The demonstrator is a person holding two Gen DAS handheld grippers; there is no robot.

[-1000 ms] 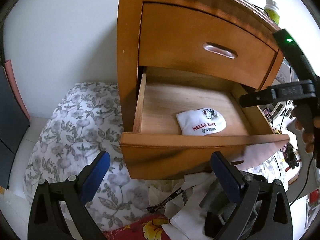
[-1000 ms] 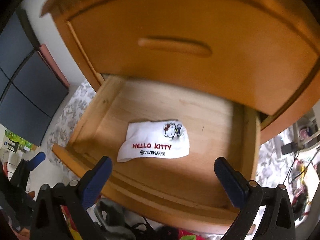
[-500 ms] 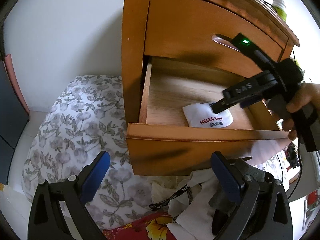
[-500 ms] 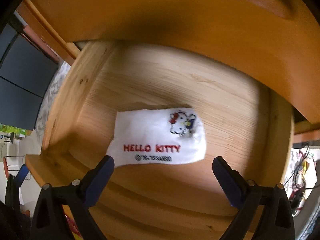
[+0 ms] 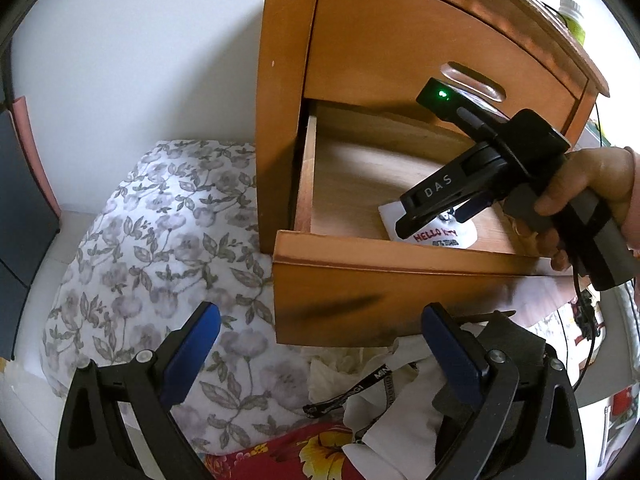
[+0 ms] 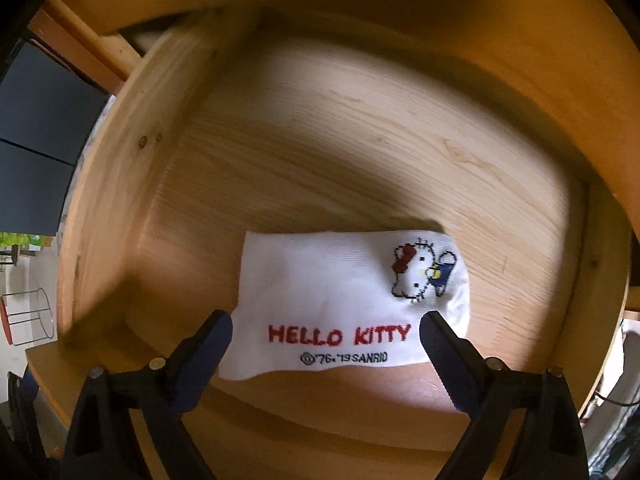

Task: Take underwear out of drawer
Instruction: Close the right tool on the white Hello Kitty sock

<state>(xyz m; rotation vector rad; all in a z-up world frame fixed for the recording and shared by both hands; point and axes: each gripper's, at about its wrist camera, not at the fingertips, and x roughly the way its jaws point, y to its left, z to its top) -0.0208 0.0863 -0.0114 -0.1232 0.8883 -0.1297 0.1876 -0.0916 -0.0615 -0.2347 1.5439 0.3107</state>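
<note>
From the left wrist we see our left tool held out in front of the open drawer, tilted downward, its blue fingers spread wide with nothing between them. Ahead and to the right, our right hand grips the right tool and dips it into the drawer. That tool covers much of the white underwear; only part of the red lettering shows. Below our left tool lie a floral quilt and a heap of clothes, partly hidden by its frame.

From the right wrist, our right tool points straight down over the drawer floor. Its jaws have just been closing a little yet stand wide, straddling the underwear near its lower edge; we cannot tell whether the fingers touch the cloth. The picture is slightly blurred, and the drawer's wall rises left of the tool
</note>
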